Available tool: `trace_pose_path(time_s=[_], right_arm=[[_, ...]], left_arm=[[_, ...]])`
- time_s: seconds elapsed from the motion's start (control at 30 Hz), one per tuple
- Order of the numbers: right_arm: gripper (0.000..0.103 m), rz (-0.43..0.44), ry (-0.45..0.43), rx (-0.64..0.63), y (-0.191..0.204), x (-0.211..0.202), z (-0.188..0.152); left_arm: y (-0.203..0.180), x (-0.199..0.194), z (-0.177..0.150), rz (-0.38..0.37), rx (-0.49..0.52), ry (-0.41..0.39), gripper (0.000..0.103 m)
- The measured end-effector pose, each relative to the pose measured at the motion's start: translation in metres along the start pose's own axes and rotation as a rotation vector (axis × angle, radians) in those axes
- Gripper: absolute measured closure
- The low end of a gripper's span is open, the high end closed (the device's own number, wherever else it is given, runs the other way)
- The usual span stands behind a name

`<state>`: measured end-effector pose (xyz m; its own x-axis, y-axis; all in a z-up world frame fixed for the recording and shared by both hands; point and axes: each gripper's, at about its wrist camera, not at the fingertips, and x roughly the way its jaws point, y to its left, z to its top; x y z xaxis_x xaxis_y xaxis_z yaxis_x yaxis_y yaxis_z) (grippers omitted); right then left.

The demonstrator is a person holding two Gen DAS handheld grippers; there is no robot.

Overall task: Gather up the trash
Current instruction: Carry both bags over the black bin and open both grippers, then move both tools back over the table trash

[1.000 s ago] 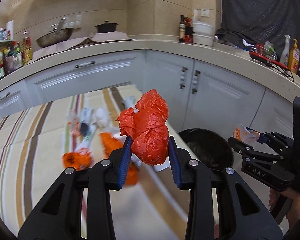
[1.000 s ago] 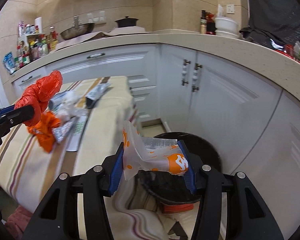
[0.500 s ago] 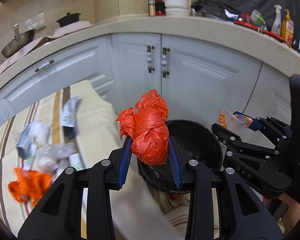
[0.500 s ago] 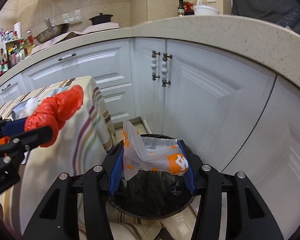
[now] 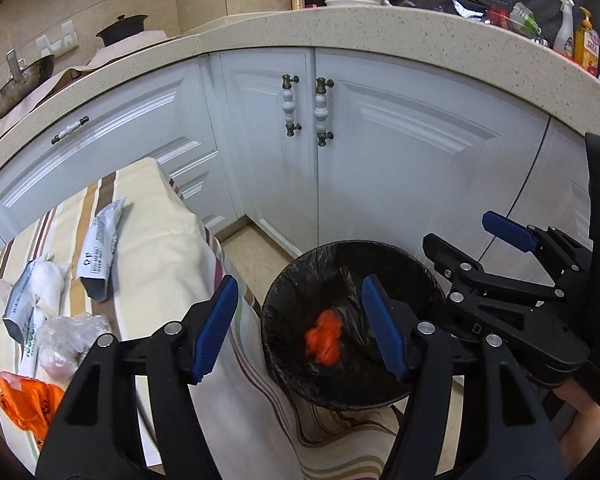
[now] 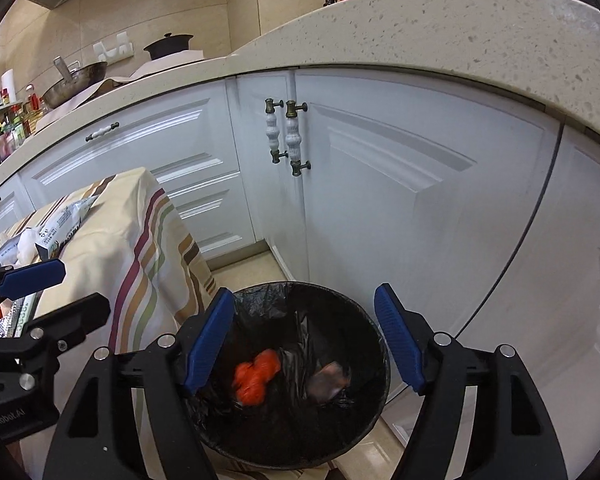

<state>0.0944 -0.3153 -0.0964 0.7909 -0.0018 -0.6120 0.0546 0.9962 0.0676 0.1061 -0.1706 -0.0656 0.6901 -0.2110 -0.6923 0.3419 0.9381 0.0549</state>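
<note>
I'm looking past the white cabinets (image 5: 380, 152) and the striped tablecloth (image 5: 168, 248) at the black-lined bin (image 6: 236, 304) on the floor by the table corner. Both grippers are hovering over its mouth.

L gripper (image 5: 300, 328): jaws are opening, standing apart w/ nothing between them. The red bag wad (image 5: 326, 336) is blurred inside the bin, so I'm reading it as dropping in.

R gripper (image 6: 306, 338): jaws are opening too, nothing pinched. The snack wrapper (image 6: 328, 380) is lying down in the liner beside the red wad. So I'm judging 2 pieces are in.

On the table there's more waiting: 2 grey-white pouches (image 5: 102, 248) and (image 5: 20, 304), white tissue (image 5: 52, 284), a clear plastic ball (image 5: 68, 336), an orange bag (image 5: 24, 400) at the near edge.

Risks from here, as I'm judging it:
- Both tools are crowding 1 bin mouth, close together; swinging back to the table could be knocking them against each other.
- The cloth is hanging right at the bin rim; a low sweep could be snagging it and dragging the remaining trash off.
- Light film pieces could be slipping from the pads or clinging to them.
</note>
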Motion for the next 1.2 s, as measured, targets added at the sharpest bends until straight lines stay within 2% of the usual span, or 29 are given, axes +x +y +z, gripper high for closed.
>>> trace_pose_path(time_s=[0.3, 0.5, 0.67, 0.9, 1.1, 1.2], right_arm=[[0.031, 0.041, -0.031, -0.022, 0.026, -0.024, 0.003], [0.030, 0.123, -0.039, -0.068, 0.071, -0.042, 0.000], [0.030, 0.208, -0.024, -0.129, 0.116, -0.051, -0.008], [0.030, 0.302, 0.008, -0.228, 0.171, -0.060, -0.025], [0.030, 0.319, 0.053, -0.296, 0.201, -0.053, -0.034], [0.036, 0.313, 0.093, -0.317, 0.208, -0.046, -0.037]], left_arm=[[0.037, -0.047, -0.016, 0.043, -0.052, -0.061, 0.035], [0.080, -0.082, -0.039, 0.098, -0.121, -0.072, 0.035], [0.121, -0.110, -0.062, 0.183, -0.183, -0.086, 0.032], [0.170, -0.130, -0.096, 0.283, -0.265, -0.063, 0.032], [0.201, -0.133, -0.122, 0.337, -0.312, -0.026, 0.032], [0.208, -0.130, -0.130, 0.346, -0.323, -0.010, 0.032]])
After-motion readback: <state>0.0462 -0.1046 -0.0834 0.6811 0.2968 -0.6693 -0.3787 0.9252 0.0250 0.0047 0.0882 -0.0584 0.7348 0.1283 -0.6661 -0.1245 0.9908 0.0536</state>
